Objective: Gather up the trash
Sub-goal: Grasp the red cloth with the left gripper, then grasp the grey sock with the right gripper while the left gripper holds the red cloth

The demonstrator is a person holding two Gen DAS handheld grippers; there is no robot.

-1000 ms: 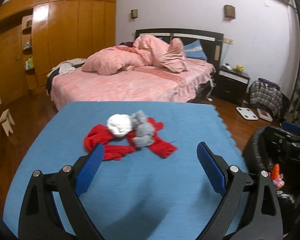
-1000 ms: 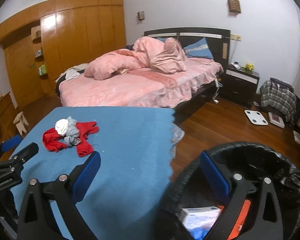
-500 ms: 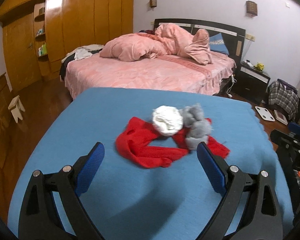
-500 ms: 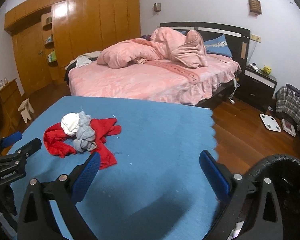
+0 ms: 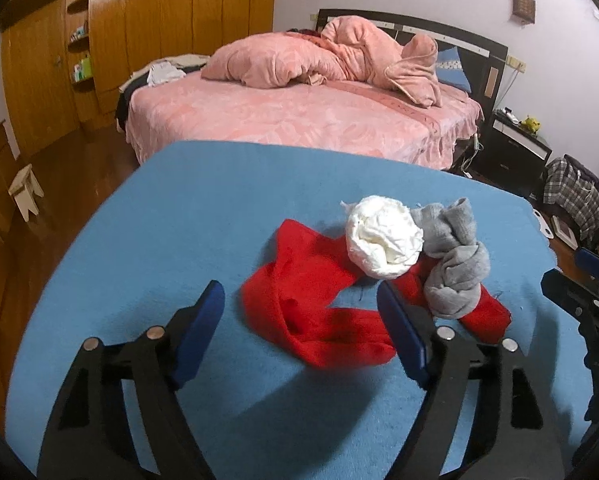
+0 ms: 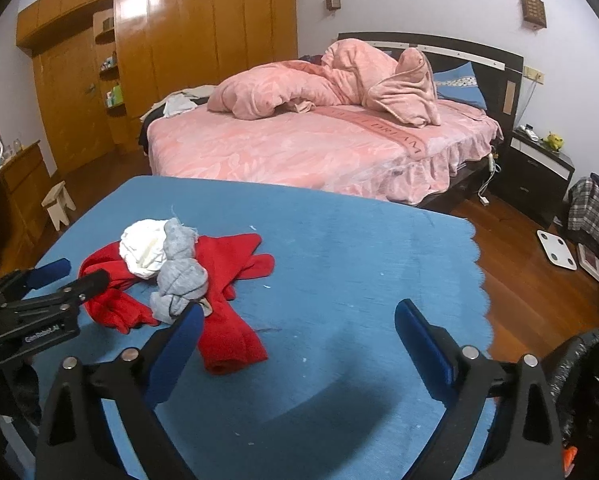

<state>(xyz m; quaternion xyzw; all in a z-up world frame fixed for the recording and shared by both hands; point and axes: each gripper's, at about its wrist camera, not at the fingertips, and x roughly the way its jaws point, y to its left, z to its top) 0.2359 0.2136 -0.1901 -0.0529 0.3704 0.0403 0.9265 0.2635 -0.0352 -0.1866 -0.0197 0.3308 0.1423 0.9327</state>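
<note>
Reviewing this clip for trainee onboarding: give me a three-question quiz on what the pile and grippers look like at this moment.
1. True or false: the left gripper is shut on the red cloth.
2. What lies on the red cloth beside the white crumpled wad? A) grey knotted sock B) bottle C) book
3. Fill in: the pile lies on a ____ table cover.

Key: 1 false, both it and the right gripper are open; 2 A; 3 blue.

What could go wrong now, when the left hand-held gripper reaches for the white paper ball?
The paper ball lies on the red cloth and touches the grey sock, so the open left hand-held gripper may pinch cloth or sock too. Dragging the cloth could roll the ball across the blue mat.
</note>
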